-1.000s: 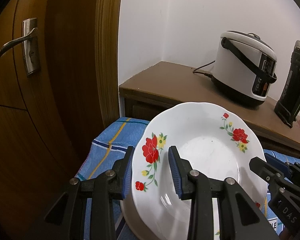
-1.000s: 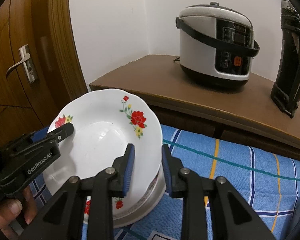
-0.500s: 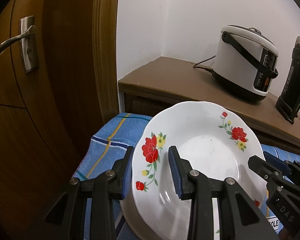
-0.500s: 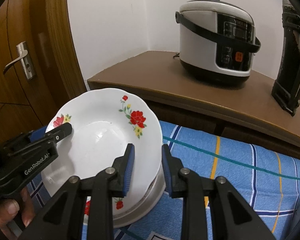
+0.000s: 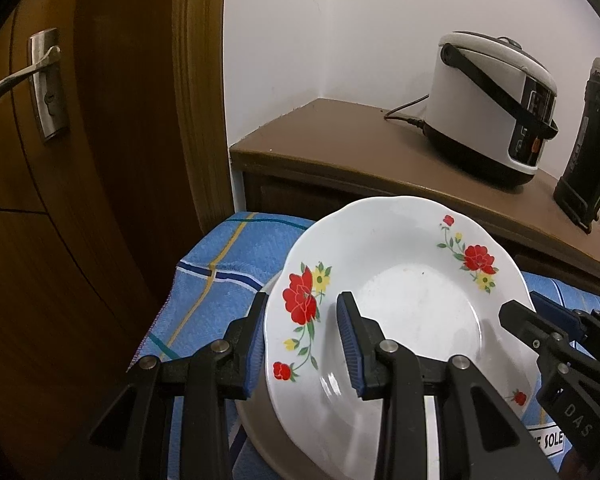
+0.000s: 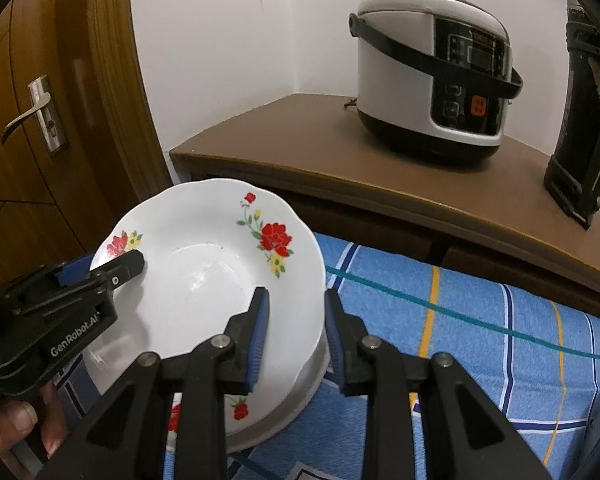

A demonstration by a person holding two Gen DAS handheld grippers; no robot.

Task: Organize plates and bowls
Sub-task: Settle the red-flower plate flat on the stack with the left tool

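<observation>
A white plate with red flowers (image 5: 412,304) is held tilted above a stack of white dishes (image 6: 300,392) on the blue striped cloth. My left gripper (image 5: 302,344) is shut on the plate's left rim. My right gripper (image 6: 292,336) is shut on its right rim; the plate also shows in the right wrist view (image 6: 204,280). Each gripper shows in the other's view: the right gripper (image 5: 540,332) and the left gripper (image 6: 100,276).
A brown sideboard (image 6: 380,184) stands behind the cloth, bearing a white rice cooker (image 6: 436,72) and a black flask (image 6: 584,120). A wooden door (image 5: 80,160) with a metal handle (image 5: 24,80) is at the left. The blue striped cloth (image 6: 480,340) spreads to the right.
Both grippers have lifted the flowered plate a little higher and tilted it; the stack beneath shows more.
</observation>
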